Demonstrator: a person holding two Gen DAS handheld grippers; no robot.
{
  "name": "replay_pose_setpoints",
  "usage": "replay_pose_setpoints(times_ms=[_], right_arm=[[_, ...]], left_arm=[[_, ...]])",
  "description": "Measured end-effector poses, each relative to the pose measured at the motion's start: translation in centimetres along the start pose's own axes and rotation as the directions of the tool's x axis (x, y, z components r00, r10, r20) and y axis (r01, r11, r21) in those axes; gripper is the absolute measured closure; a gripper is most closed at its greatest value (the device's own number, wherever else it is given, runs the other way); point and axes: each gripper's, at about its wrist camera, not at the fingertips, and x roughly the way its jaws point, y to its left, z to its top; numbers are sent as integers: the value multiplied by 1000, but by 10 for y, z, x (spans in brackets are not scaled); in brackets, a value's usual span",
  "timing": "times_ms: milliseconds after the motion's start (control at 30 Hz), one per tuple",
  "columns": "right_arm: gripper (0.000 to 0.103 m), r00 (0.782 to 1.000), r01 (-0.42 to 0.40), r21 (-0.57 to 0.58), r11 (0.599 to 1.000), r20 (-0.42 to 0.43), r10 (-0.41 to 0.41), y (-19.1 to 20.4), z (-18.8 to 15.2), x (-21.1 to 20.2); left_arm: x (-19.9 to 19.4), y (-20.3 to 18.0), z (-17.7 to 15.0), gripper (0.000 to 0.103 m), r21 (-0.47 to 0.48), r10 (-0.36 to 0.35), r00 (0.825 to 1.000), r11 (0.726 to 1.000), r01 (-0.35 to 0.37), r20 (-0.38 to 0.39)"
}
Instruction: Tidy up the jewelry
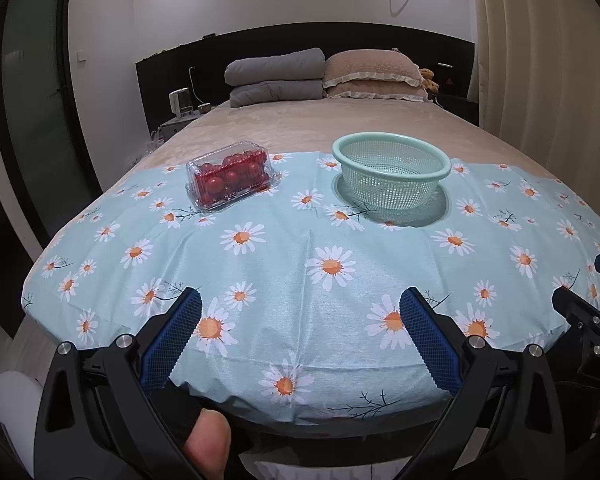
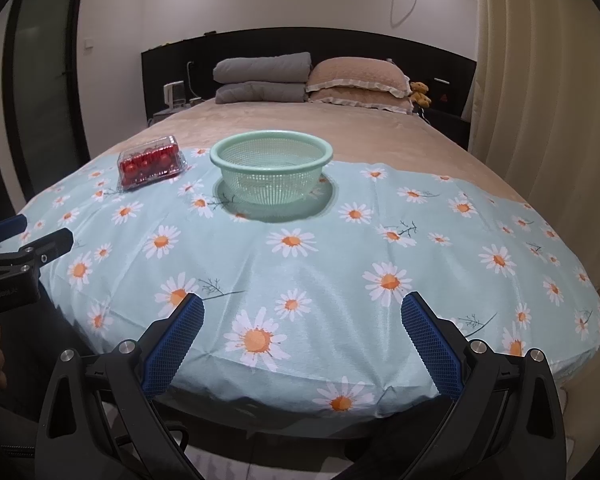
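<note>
Clear clamshell box [image 1: 229, 175] of red round pieces sitting closed on daisy-print cloth [image 1: 300, 264], far left; mint mesh basket [image 1: 392, 170] standing just right of it, apart. Cloth covering foot of beige bed [image 1: 260, 128] — grey folded quilts [image 1: 274, 76], tan pillows [image 1: 374, 76] lying at dark headboard. Left gripper [image 1: 300, 306] and right gripper [image 2: 302, 310] hovering at near edge — both spread wide, holding nothing.

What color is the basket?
The basket is pale mint green, with mesh sides. The right wrist view shows it best.
</note>
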Motion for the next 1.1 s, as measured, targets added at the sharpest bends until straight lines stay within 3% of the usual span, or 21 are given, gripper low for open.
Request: replay_pose_setpoints(times_ms=[1100], right_arm=[[8, 1000, -5, -3, 1000, 2, 5, 0, -1, -2]], left_arm=[[0, 2, 0, 6, -2, 8, 1000, 1000, -8, 1]])
